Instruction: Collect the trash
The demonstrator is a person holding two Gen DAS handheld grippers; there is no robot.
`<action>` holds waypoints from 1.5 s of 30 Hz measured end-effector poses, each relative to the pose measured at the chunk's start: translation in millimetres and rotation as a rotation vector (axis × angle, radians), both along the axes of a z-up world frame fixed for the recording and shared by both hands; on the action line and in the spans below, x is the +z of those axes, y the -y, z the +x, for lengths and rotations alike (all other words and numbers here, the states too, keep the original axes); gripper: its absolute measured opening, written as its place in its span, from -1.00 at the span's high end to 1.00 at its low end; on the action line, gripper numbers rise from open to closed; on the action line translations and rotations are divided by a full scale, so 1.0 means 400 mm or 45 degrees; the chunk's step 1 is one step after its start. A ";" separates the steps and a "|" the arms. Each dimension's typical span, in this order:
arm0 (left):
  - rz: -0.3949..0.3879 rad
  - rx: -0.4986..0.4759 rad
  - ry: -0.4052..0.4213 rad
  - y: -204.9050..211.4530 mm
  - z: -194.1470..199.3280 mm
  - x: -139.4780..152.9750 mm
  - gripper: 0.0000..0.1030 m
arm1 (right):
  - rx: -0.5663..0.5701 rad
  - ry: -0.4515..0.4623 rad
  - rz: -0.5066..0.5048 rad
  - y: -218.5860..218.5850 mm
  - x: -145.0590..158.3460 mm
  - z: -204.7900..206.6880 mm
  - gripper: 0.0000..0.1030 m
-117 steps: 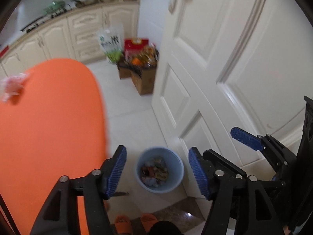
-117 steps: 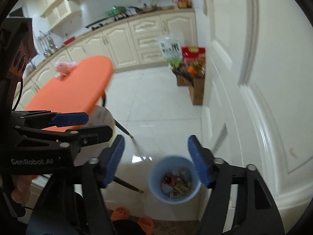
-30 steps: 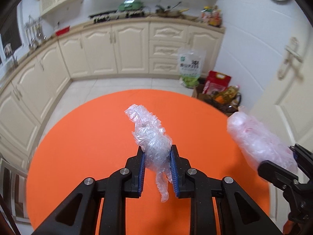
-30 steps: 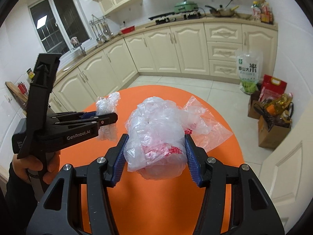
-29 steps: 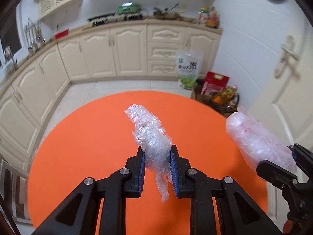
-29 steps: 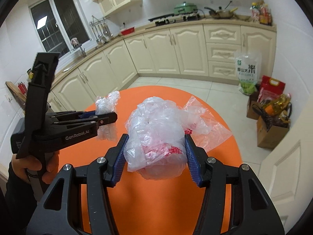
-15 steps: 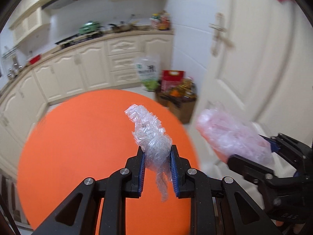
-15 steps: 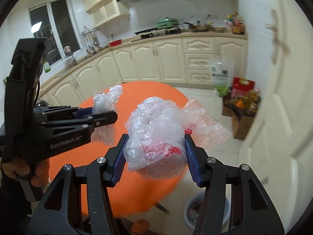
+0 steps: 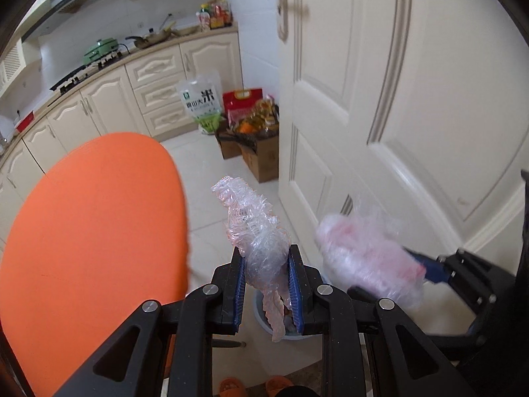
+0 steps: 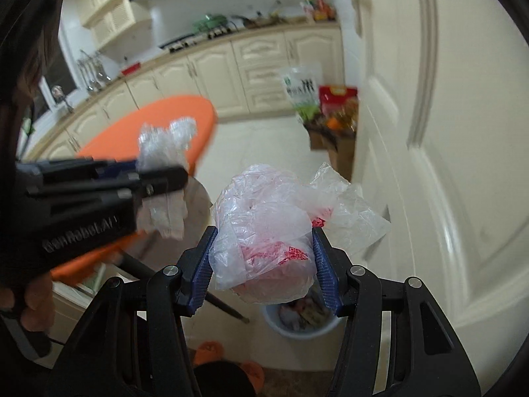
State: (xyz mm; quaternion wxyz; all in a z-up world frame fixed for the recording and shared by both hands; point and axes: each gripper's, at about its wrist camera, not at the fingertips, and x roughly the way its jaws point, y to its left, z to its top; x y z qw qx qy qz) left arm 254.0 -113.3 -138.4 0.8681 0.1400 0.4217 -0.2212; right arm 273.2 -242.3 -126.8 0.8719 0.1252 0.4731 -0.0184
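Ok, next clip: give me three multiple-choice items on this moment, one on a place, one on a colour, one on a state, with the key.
1. Where is the trash bin?
A. on the orange table
B. on the floor by the white door
C. on the kitchen counter

2. What colour is the round table?
A. orange
B. green
C. white

3. What is the right tool doing?
A. hanging open with nothing in it
B. clamped on a crumpled plastic bag with red print
C. gripping the bin's rim

Key:
1 B, the blue bin stands on the tiles next to the white door, below the tools.
2 A, its top is plain orange.
3 B, the pads press both sides of the plastic bag; the left tool likewise pinches a strip of bubble wrap.
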 end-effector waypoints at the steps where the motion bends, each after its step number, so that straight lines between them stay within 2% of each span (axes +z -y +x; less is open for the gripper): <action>1: 0.011 -0.002 -0.024 0.023 0.015 -0.026 0.63 | -0.006 -0.027 0.007 0.008 -0.031 -0.004 -0.02; 5: 0.042 0.006 -0.091 0.102 0.073 -0.120 0.63 | -0.024 -0.097 0.015 0.035 -0.129 -0.006 -0.02; 9: 0.062 0.011 -0.161 0.146 0.182 -0.194 0.63 | -0.055 -0.162 0.084 0.075 -0.230 0.014 -0.04; 12: 0.078 0.019 -0.190 0.172 0.248 -0.233 0.63 | -0.079 -0.190 0.147 0.105 -0.310 0.029 -0.14; 17: 0.094 0.015 -0.223 0.196 0.350 -0.293 0.63 | -0.099 -0.217 0.169 0.122 -0.366 0.047 -0.44; 29: 0.102 -0.022 -0.308 0.219 0.399 -0.382 0.61 | -0.114 -0.289 0.100 0.139 -0.390 0.035 -0.55; 41: 0.147 -0.052 -0.353 0.246 0.385 -0.411 0.52 | -0.156 -0.338 0.053 0.155 -0.371 -0.008 -0.55; 43: 0.146 -0.056 -0.354 0.247 0.384 -0.410 0.46 | -0.154 -0.338 0.045 0.153 -0.364 -0.014 -0.55; 45: 0.143 -0.057 -0.353 0.242 0.380 -0.404 0.19 | -0.157 -0.333 0.045 0.151 -0.358 -0.017 -0.56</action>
